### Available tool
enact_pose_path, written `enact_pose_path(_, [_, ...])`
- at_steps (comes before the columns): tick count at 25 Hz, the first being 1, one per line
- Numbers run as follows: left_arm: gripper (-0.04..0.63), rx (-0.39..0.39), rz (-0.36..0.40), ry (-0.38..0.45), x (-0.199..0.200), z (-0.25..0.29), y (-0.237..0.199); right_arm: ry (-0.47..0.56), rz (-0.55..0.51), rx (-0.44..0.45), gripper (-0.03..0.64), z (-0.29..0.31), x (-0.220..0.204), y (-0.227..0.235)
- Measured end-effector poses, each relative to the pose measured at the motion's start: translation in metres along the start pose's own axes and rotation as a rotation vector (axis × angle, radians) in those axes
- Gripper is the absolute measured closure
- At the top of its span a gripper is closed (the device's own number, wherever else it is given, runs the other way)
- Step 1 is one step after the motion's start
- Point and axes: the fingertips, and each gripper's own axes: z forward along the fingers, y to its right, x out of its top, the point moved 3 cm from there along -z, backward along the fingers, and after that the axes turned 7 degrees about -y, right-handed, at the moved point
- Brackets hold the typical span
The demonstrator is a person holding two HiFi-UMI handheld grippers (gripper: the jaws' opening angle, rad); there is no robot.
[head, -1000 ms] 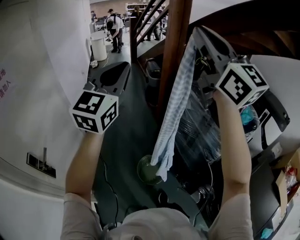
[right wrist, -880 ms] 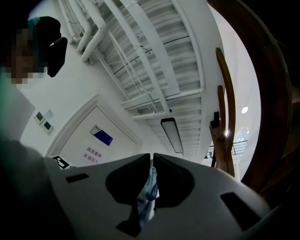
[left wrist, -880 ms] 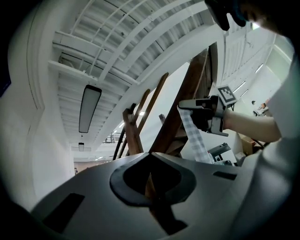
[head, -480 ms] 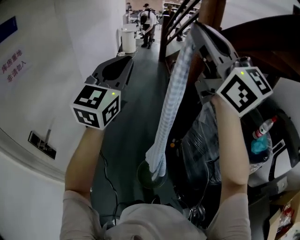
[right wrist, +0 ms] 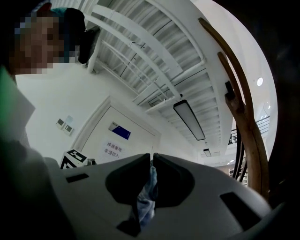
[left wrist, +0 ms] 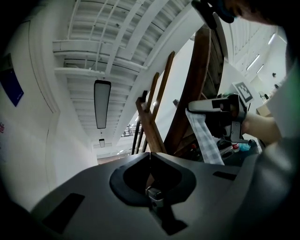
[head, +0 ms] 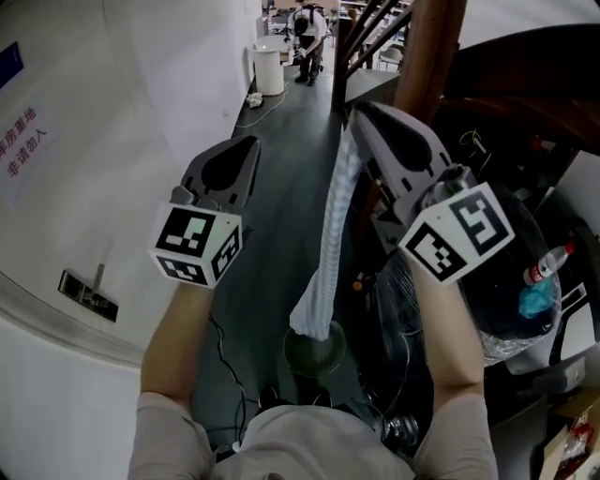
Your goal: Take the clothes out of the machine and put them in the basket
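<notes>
The cloth [head: 330, 244] is pale blue-and-white checked, the wall [head: 112, 112] white.

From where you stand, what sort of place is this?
Probably a large shared workplace or lab building, not a home laundry room: a long corridor with people at its far end, a wooden staircase on the right, and a printed notice on the white wall.

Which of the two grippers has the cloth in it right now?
The right gripper: its jaws are shut on the checked cloth, which hangs down from them. The left gripper is shut on nothing.
</notes>
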Motion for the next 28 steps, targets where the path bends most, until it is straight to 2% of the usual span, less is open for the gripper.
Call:
enact_pose_path(4, [0.575, -0.033, 0.006, 0.005, -0.022, 0.006, 0.002, -0.039, 0.032, -0.048, 0.588, -0.002, -0.033, 0.000])
enact_pose_path(8, [0.575, -0.072, -0.039, 0.012, -0.046, 0.009, 0.000, -0.074, 0.081, -0.100, 0.588, -0.010, -0.063, -0.002])
enact_pose_path(13, [0.575, -0.115, -0.106, -0.022, -0.086, 0.013, -0.001, -0.132, 0.144, -0.154, 0.588, -0.019, -0.108, -0.008])
enact_pose_path(20, [0.575, -0.158, -0.175, -0.126, -0.161, 0.011, 0.014, -0.270, 0.071, -0.234, 0.588, -0.038, -0.177, -0.026])
enact_pose_path(28, [0.575, -0.177, -0.239, -0.292, -0.254, -0.005, 0.040, -0.420, 0.204, -0.242, 0.588, -0.067, -0.278, -0.049])
